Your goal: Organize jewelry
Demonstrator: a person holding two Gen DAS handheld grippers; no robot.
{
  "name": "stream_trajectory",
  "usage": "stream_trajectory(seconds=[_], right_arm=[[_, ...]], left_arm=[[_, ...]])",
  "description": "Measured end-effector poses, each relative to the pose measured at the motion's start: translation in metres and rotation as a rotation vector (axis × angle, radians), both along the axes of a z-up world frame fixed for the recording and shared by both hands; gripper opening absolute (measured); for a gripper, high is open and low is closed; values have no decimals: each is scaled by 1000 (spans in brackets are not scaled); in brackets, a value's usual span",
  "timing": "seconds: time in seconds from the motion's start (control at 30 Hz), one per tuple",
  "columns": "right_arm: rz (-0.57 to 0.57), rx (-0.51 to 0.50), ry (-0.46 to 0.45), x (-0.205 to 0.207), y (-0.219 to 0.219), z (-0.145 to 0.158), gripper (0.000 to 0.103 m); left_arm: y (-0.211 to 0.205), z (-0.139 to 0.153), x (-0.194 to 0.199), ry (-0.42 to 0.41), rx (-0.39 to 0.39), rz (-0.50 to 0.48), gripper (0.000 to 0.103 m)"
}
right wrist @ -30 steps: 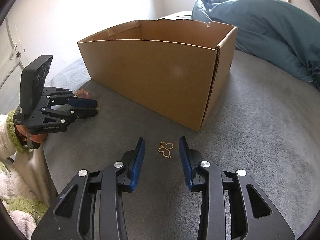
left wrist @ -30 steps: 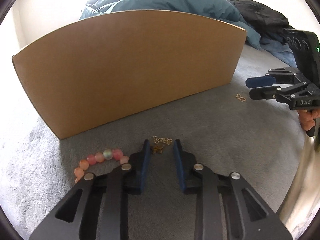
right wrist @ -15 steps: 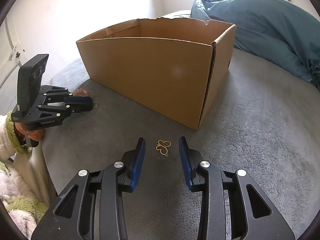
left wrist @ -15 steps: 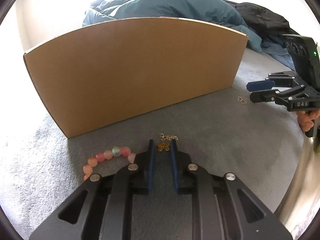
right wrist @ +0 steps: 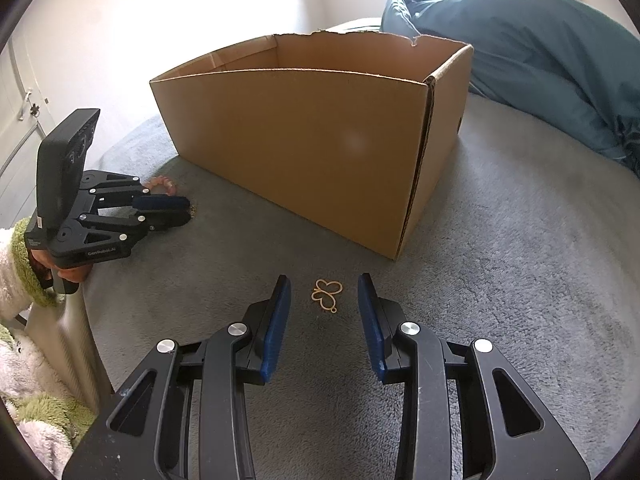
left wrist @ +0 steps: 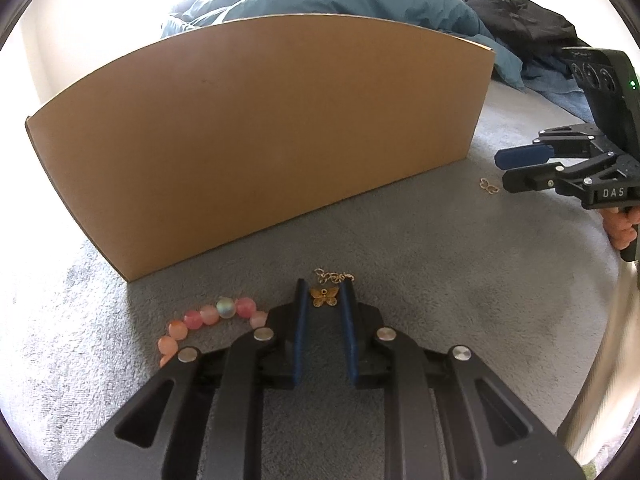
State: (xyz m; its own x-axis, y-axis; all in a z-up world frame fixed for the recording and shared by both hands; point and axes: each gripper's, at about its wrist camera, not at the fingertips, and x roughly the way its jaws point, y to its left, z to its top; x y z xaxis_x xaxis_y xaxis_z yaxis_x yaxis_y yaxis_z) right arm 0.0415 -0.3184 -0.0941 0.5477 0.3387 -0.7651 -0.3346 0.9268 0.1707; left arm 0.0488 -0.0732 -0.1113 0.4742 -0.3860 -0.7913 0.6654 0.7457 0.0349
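A grey fleece blanket (right wrist: 520, 280) covers the bed, with a rumpled teal duvet (right wrist: 540, 60) heaped at the back. An open cardboard box (right wrist: 320, 152) stands on the blanket in front of both grippers.

The right gripper (right wrist: 324, 300) has its jaws spread, and a gold outline butterfly charm (right wrist: 327, 293) lies flat on the blanket between them, touching neither pad.

The left gripper (left wrist: 325, 298) has its jaws drawn close, pinching a gold filigree butterfly pendant (left wrist: 325, 297); its fine chain (left wrist: 334, 277) lies bunched just beyond the tips. A pink bead bracelet (left wrist: 208, 316) curves on the blanket just left of that gripper, near the box's corner.
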Motion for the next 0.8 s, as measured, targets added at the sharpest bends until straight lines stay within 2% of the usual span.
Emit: stream_trajectory(seconds=[0.43,0.8], right_arm=[[30,-13,-3,2,4,1,33],[104,-87,18,10,20,-9,29]], left_arm=[[3,2,-1,4,-15,4,14],[6,1,-2,2,-25,7,14]])
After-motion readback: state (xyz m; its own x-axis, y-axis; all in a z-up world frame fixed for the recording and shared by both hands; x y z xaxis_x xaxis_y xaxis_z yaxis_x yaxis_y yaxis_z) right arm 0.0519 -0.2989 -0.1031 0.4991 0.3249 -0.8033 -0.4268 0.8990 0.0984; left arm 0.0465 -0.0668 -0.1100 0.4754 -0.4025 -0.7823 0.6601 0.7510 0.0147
